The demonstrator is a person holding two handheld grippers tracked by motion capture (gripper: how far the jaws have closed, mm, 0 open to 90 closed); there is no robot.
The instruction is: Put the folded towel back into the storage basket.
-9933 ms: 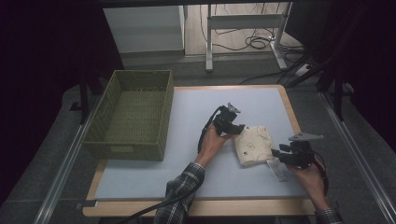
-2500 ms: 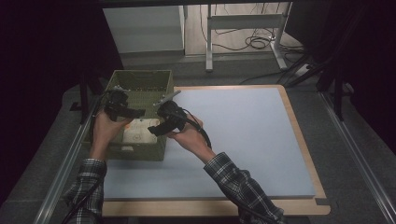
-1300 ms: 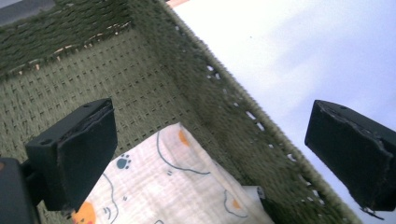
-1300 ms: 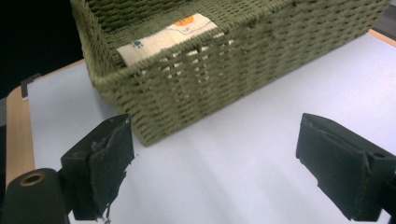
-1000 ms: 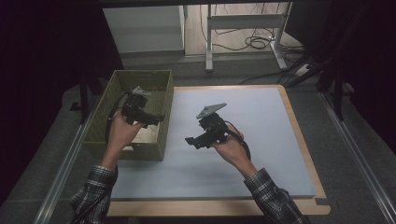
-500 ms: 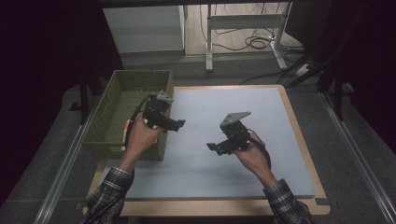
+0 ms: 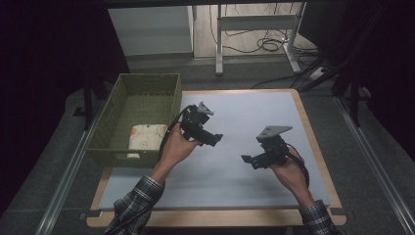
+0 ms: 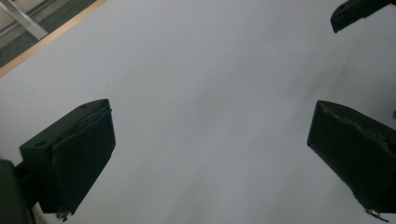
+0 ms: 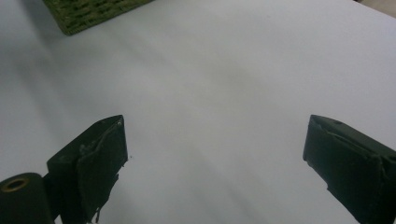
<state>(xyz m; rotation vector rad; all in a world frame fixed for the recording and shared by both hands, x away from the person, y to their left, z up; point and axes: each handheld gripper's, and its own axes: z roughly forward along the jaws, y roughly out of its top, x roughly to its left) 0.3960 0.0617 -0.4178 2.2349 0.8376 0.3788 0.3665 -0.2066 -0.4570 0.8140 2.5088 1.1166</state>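
Both grippers have pulled back from the basket since half a second ago and now sit over open mat; ten seconds back the cream pouch lay on the mat, now it's in the basket.

High view: cream patterned pouch (image 7: 146, 138) lies flat at the near end of the green woven basket (image 7: 136, 117), touching neither gripper. Left gripper (image 7: 211, 138) hovers just right of the basket's near corner, jaws spread, nothing in them. Right gripper (image 7: 249, 160) is well apart, over the mat's right half, also spread and empty. Judgement: placement looks done; what's left is retreat, if anything. Pale blue mat (image 7: 244, 112) on a wood-edged table (image 7: 309, 132), bare apart from the basket. Dark room, metal desk legs and floor cables behind.

Left gripper view: own jaws wide apart, bare mat between them (image 8: 210, 116). Tip of the right gripper (image 8: 357, 11) pokes in top right. Wood table edge at top left.

Right gripper view: jaws released, holding nothing, plain mat below. Basket corner (image 9: 93, 11) at top left.
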